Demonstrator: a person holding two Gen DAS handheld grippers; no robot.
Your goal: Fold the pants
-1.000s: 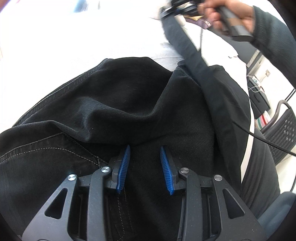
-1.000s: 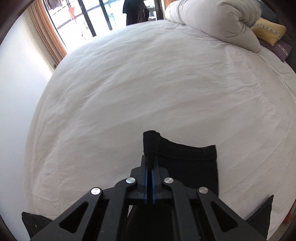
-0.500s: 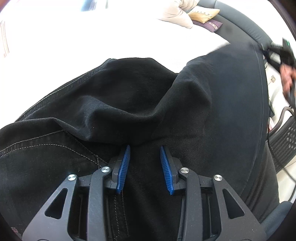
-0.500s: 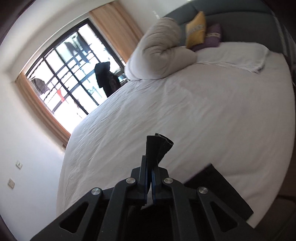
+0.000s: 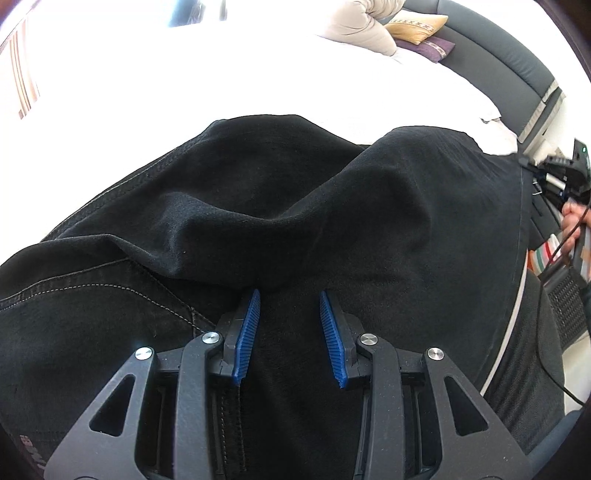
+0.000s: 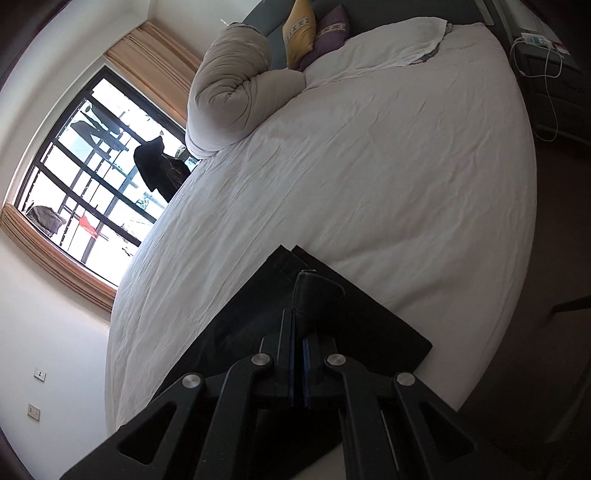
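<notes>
Black pants [image 5: 258, 206] lie bunched on a white bed [image 5: 221, 66] and fill the left wrist view. My left gripper [image 5: 290, 299] is open just above the waist area, blue pads apart over the fabric, holding nothing. My right gripper [image 6: 299, 321] is shut on a fold of the pant leg's hem [image 6: 314, 291] and holds the leg [image 6: 351, 325] out near the bed's edge. The right gripper also shows at the far right of the left wrist view [image 5: 561, 173].
A rolled duvet [image 6: 236, 92] and yellow and purple pillows [image 6: 314, 33] lie at the head of the bed [image 6: 369, 166]. A window [image 6: 92, 166] is on the far side. A nightstand with cables [image 6: 546, 55] stands beside the bed. A mesh chair [image 5: 565, 306] is at the right.
My right gripper has swung the pant leg from far across the bed round to the right side and lowered it. The left gripper has stayed open over the waist.
</notes>
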